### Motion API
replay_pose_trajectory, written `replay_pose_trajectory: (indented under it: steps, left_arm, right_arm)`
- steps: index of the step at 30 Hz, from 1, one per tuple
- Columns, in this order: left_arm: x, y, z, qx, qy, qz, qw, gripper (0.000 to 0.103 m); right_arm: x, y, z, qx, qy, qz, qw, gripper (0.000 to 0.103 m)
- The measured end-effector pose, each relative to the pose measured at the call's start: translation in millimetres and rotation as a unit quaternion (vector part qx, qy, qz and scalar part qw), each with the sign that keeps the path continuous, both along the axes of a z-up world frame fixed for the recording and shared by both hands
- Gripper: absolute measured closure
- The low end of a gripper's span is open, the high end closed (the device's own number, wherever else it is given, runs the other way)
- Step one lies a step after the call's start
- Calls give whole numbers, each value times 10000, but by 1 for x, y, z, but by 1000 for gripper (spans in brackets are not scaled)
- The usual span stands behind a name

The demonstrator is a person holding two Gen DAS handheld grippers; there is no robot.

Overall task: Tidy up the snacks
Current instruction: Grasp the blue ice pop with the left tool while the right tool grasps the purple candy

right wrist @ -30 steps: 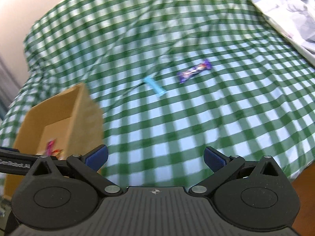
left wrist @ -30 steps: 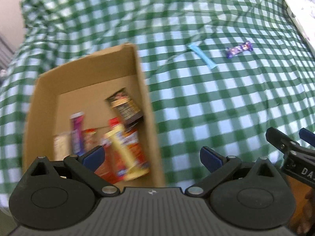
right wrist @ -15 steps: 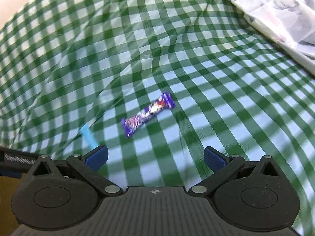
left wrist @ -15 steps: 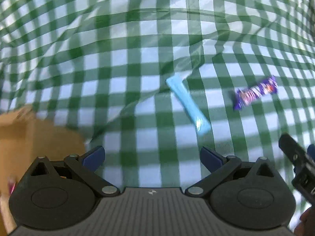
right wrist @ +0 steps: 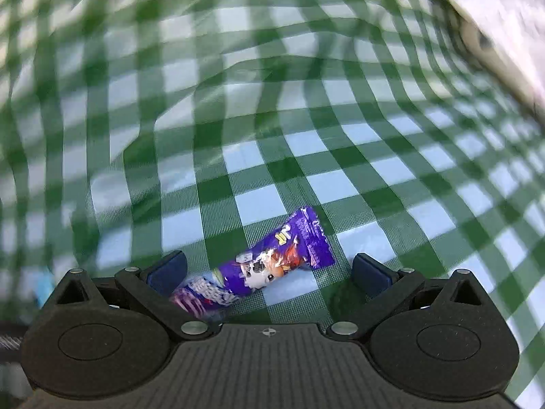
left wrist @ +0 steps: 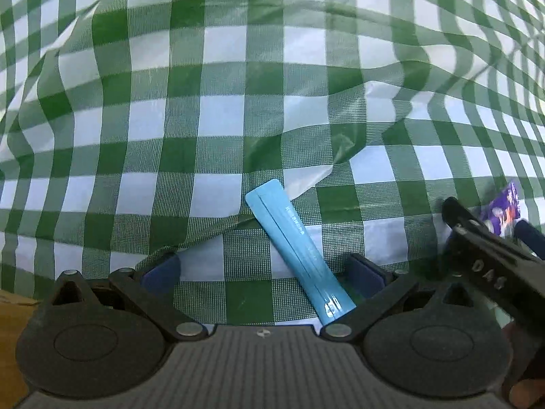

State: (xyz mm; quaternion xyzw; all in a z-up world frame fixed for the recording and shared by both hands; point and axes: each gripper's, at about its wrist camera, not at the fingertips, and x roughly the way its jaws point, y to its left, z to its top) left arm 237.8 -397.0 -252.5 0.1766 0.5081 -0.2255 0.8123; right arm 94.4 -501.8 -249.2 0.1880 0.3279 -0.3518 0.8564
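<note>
The left gripper (left wrist: 262, 272) is spread wide around a blue stick packet (left wrist: 299, 252) lying on the green checked cloth (left wrist: 218, 116). The right gripper (right wrist: 269, 271), also spread, straddles a purple snack wrapper (right wrist: 272, 262) on the cloth. A sliver of cardboard box (left wrist: 10, 334) shows at the left edge, contents hidden.

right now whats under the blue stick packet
The blue stick packet lies flat on the green checked cloth, between the open left gripper fingers. A raised fold of cloth sits by its far end. Whatever is beneath the cloth is covered.
</note>
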Motion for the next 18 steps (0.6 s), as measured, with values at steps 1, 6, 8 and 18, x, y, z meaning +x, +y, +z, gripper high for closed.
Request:
replay_pose_trajectory:
  steps: [1,6,8,18]
  left_arm:
    - [0,0,0,-23,10,16,10000,0]
    - [2,-3,0,8,76,18,10000,0]
    - [3,-4,1,16,73,19,10000,0]
    - [-6,5,28,-39,181,-53,9998,91]
  right_arm:
    - [1,6,-3,-236,59,83,9997,0]
    - [-1,7,-5,-259,-66,55,9996,0]
    - [0,7,-5,-240,-53,65,9997,0]
    - [-13,19,11,-256,25,358,9990,71]
